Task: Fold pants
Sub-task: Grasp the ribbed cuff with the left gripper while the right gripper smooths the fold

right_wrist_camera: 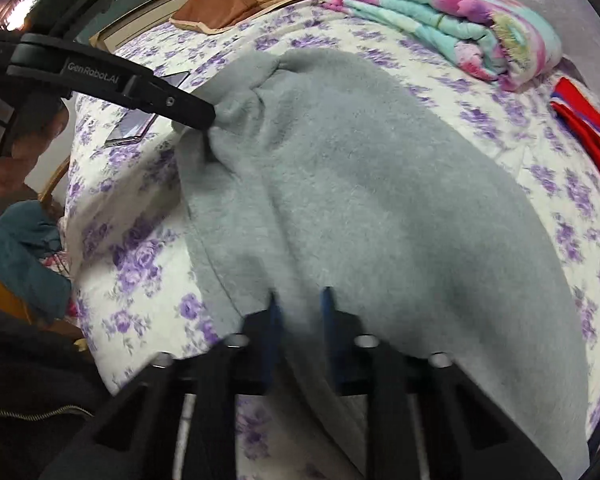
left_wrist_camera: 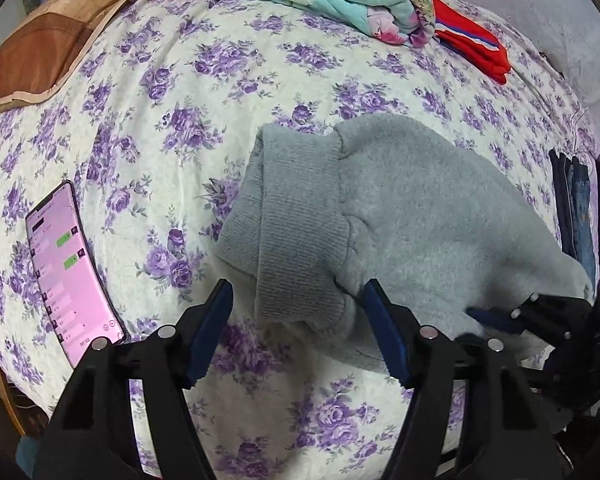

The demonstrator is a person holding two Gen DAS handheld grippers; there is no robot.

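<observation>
The grey pants lay on the floral bedspread. The left gripper stood wide open at the ribbed cuffs. The right gripper pinched the pants' near edge. Bare bedspread extended leftward to the phone.

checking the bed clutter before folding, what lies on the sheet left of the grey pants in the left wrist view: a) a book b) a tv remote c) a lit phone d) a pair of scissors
c: a phone with its pink screen lit lies flat on the floral sheet, left of the grey pants.
</observation>
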